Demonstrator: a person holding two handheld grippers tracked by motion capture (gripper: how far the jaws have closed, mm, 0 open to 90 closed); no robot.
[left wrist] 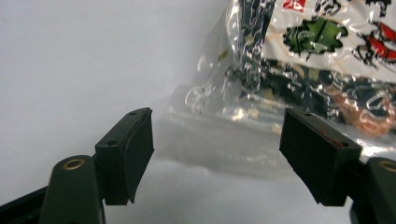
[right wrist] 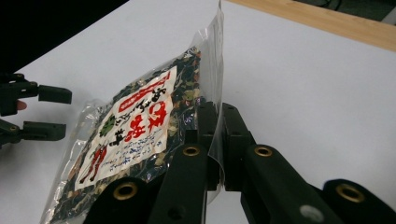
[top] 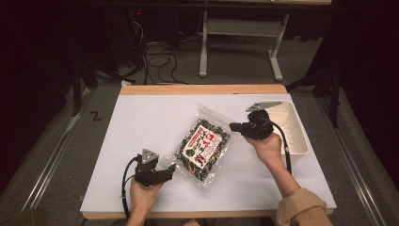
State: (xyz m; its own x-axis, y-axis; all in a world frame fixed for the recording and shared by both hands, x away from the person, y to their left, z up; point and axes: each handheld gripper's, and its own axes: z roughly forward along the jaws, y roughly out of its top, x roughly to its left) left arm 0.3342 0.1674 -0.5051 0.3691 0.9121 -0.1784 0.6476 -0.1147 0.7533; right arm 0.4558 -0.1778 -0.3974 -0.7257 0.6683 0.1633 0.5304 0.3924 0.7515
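While the right gripper [top: 234, 126] pinches one edge of the bag [top: 203, 145], its jaws pressed together on the clear plastic, the left gripper [top: 170, 169] waits at the opposite end with its jaws spread wide and nothing between them. From where I stand, the bag lies near the middle of the white tabletop [top: 141, 122], a clear packet of dark dried stuff with a red and white label. Its long axis runs on a slant, from the near left corner up toward the far right, so the two grippers sit roughly at its two ends. A white bin [top: 298, 136] stands at the tabletop's right edge, just behind the right hand.

The left gripper view tells what matters most: the bag's [left wrist: 243, 135] transparent bottom edge lies straight ahead of the open jaws, slightly to the right of centre, flat on the tabletop and apart from both pads. In the right gripper view the bag [right wrist: 140, 126] hangs tilted, its pinched edge lifted off the surface, with the left gripper [right wrist: 46, 112] open at the far end.

I'd judge the left gripper must slide forward and close on that near corner; the thin film may slip or crumple.
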